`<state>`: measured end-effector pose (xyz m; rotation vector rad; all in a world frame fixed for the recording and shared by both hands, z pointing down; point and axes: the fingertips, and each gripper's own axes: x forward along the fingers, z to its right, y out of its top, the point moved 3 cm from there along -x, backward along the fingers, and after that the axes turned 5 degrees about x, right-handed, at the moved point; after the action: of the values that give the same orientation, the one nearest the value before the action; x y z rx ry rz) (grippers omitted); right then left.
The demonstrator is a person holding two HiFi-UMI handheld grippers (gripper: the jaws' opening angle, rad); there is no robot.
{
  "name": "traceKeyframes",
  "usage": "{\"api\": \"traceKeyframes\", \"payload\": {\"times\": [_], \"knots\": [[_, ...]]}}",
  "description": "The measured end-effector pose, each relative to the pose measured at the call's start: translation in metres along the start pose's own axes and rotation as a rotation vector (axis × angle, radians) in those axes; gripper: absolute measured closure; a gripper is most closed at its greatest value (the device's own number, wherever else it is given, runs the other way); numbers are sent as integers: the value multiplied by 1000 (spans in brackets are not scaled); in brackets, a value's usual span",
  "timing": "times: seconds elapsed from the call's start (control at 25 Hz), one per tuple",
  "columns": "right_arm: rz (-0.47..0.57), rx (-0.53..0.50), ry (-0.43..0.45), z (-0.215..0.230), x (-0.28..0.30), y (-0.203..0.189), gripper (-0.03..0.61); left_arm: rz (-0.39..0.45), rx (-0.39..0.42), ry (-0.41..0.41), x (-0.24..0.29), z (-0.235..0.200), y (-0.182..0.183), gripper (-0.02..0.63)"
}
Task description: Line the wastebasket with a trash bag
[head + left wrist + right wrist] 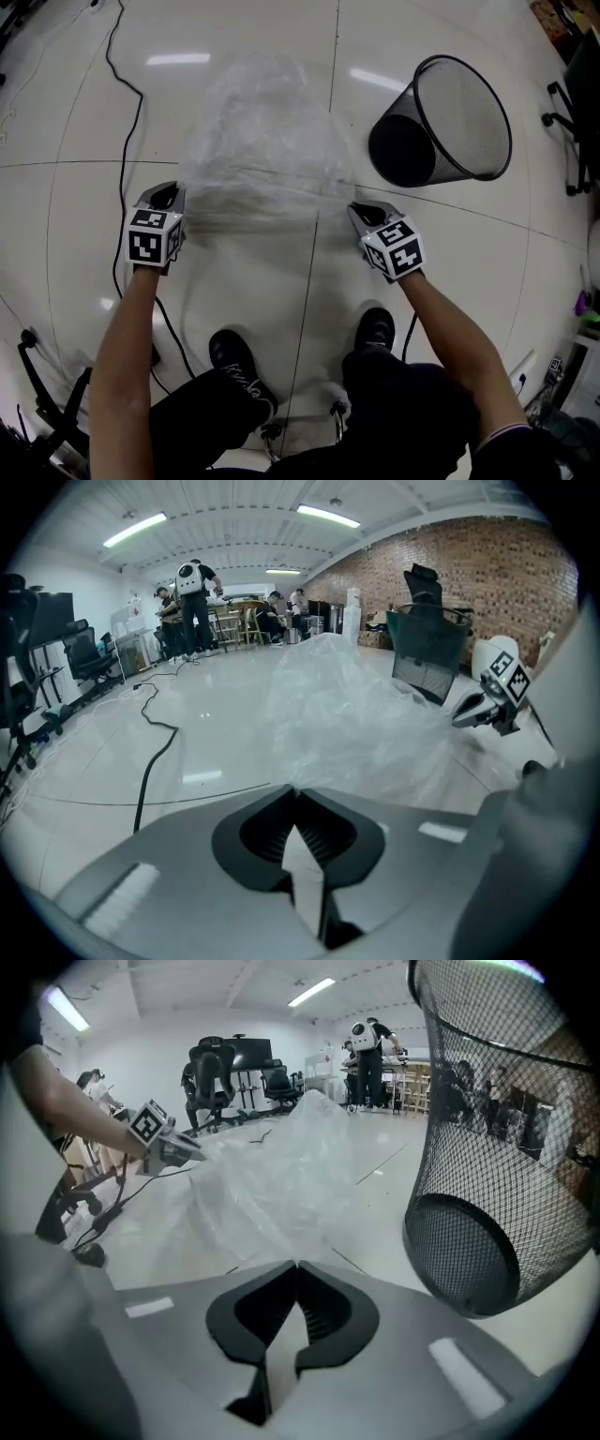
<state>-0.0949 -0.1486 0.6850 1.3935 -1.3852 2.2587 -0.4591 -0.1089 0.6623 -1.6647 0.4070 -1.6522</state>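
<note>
Risk: trash bag (slick film), pinched by left claw and right claw, slips out when tugged toward wastebasket.

We're looking down on glossy pale tiled floor, ceiling lights reflecting in it. Black cable snaking across tiles. Brick wall running along one side; strip lights glowing overhead. Black office chairs standing near white wall; people standing at far end.

Glossy white tiled floor with a clear trash bag, black mesh wastebasket and black cable on it.
</note>
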Motion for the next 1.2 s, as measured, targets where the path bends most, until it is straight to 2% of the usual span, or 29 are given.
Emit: {"api": "traceKeyframes", "payload": {"times": [0.28,0.64,0.72,0.88,1.2], "knots": [[141,-2,16,-8,-34,48,575,65,71,-11,-31,-7,46,603],[301,-34,18,-21,-115,113,577,95,203,24,-116,-11,119,603],[331,-38,4,-21,-137,123,577,120,208,45,-139,-13,137,603],[402,-44,-31,-16,-181,149,577,223,203,70,-185,-10,183,603],[534,-64,-85,-23,-271,189,577,372,180,68,-263,26,241,603]]}}
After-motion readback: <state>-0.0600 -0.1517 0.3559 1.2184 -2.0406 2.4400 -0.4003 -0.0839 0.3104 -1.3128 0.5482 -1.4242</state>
